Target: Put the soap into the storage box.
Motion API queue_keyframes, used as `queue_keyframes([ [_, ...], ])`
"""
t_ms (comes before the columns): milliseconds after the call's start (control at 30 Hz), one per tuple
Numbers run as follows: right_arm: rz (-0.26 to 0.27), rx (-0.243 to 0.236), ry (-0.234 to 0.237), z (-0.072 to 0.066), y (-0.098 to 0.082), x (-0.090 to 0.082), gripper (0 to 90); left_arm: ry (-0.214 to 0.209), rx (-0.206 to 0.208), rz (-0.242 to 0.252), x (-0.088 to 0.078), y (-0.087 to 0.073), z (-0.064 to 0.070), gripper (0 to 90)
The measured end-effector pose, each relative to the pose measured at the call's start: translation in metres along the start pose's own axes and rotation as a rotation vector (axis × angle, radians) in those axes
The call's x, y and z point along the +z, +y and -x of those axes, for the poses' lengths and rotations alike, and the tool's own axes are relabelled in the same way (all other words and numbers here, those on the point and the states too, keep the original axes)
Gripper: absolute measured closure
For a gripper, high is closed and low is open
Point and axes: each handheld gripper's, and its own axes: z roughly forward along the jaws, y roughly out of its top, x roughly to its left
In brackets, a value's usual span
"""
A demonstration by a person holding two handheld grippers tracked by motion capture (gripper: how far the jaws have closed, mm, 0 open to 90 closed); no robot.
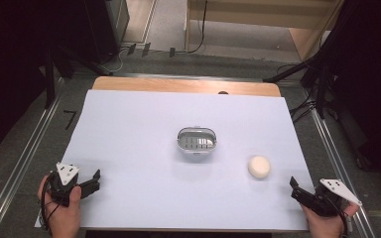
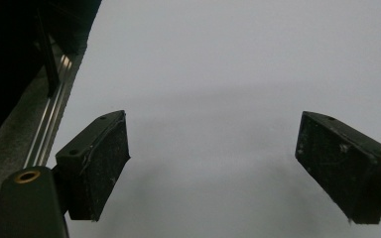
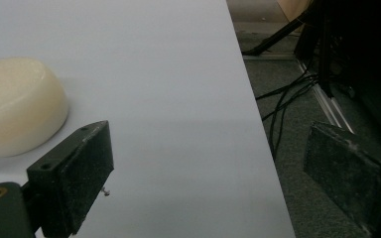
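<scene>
A: Item one, far left: the left gripper (image 1: 90, 182), held low at the near left corner of the white sheet (image 1: 129, 129). Jaws are stood wide apart; nothing but bare sheet is seen between them in the left gripper view.

B: Noted. Centre of the sheet?

A: Item two: a small oval dish (image 1: 197, 141), pale rim, slotted insert inside, apparently empty. It is set well apart from both grippers.

B: And the thing nearest the right hand?

A: Item three: a cream rounded bar (image 1: 259, 167), likely soap, laid flat on the sheet to the right of the dish and nearer the person. In the right gripper view it (image 3: 17, 104) is seen just beyond the left-hand jaw, not between the jaws.

B: Handling?

A: It is judged light, firm and smooth, so slip is to be expected on the domed top. It would best be taken across its narrower flanks, low down.

B: Last entry?

A: Item four: the right gripper (image 1: 302, 192), at the near right edge, jaws spread wide, nothing held.
</scene>
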Motion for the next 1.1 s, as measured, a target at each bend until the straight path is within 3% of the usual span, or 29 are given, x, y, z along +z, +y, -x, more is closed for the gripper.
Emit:
queue_keyframes([
  [133,-0.006,0.033,0.011,0.0,0.002,0.0,6.3,-0.001,-0.001,0.0,0.0,0.0,0.0,14.4],
  [233,-0.002,0.018,0.018,-0.002,0.003,0.001,6.3,-0.002,0.001,0.003,0.0,0.0,0.0,14.4],
  [267,0.003,0.031,0.051,-0.005,0.004,0.001,5.8,-0.001,0.0,0.001,0.0,0.0,0.0,14.4],
  [633,-0.005,-0.001,0.129,-0.032,0.011,0.009,4.1,0.001,0.005,0.0,0.0,0.0,0.0,14.4],
  [1100,-0.02,-0.036,0.167,-0.052,0.013,0.016,3.9,0.003,0.01,0.0,0.0,0.0,0.001,14.4],
])
